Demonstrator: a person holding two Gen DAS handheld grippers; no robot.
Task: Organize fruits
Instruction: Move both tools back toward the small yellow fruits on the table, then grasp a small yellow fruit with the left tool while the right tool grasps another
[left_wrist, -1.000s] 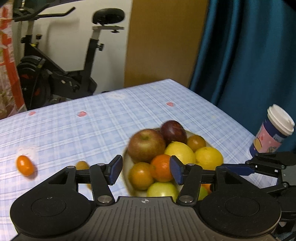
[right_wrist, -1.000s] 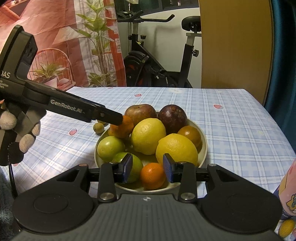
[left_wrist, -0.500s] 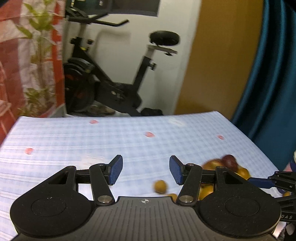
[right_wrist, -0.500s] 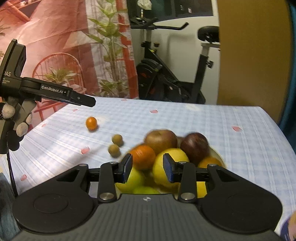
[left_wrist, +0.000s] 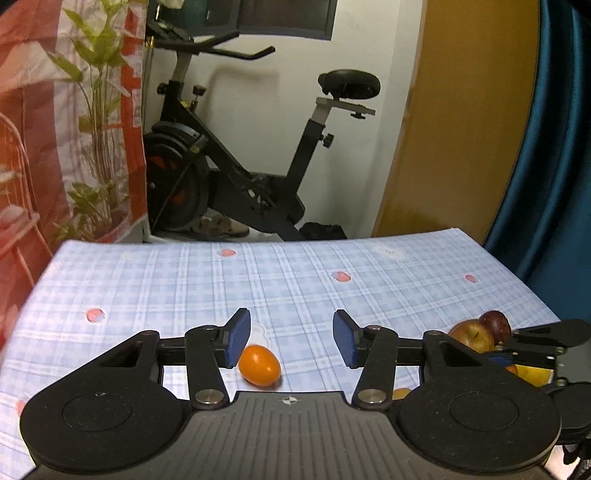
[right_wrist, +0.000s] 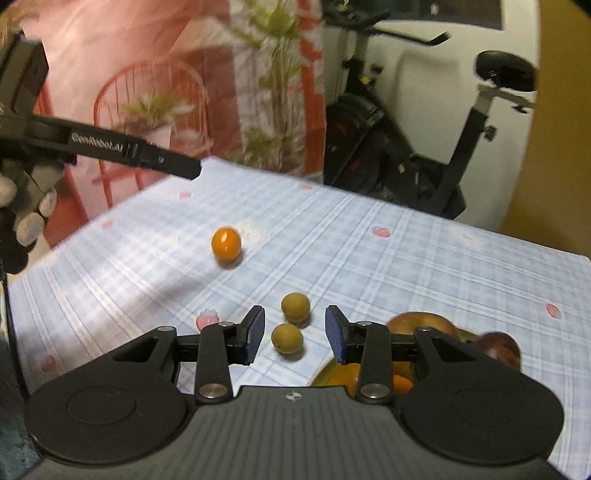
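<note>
On the blue checked tablecloth (left_wrist: 295, 288), the left gripper (left_wrist: 288, 341) is hovering low over a small orange fruit (left_wrist: 259, 365), which is lying on the cloth just inside the left blue pad. Its jaws are closing, yet neither pad is touching the fruit and nothing is being gripped. From the right wrist camera the same orange fruit (right_wrist: 226, 243) is sitting alone out on the cloth, with the left gripper's dark finger (right_wrist: 147, 157) hanging above and to the left of it, carried by a gloved hand (right_wrist: 26, 206) at the frame's edge.

The right gripper (right_wrist: 294, 336) is pointing down at two small greenish-brown round fruits: the nearer fruit (right_wrist: 286, 338) is showing in the gap between its blue pads, the farther fruit (right_wrist: 295, 307) just beyond it, the two close together. The pads are standing apart with a modest gap, clamping nothing. To the lower right, the heaped fruit bowl (right_wrist: 325, 373) is peeking out behind the right finger, with a reddish apple (right_wrist: 421, 323) and a dark red fruit (right_wrist: 498, 349) on top. In the left wrist view that pile (left_wrist: 476, 334) is sitting at the far right, partly hidden by the right gripper (left_wrist: 546, 345).

An exercise bike (left_wrist: 236, 173) is standing beyond the table's far edge.
</note>
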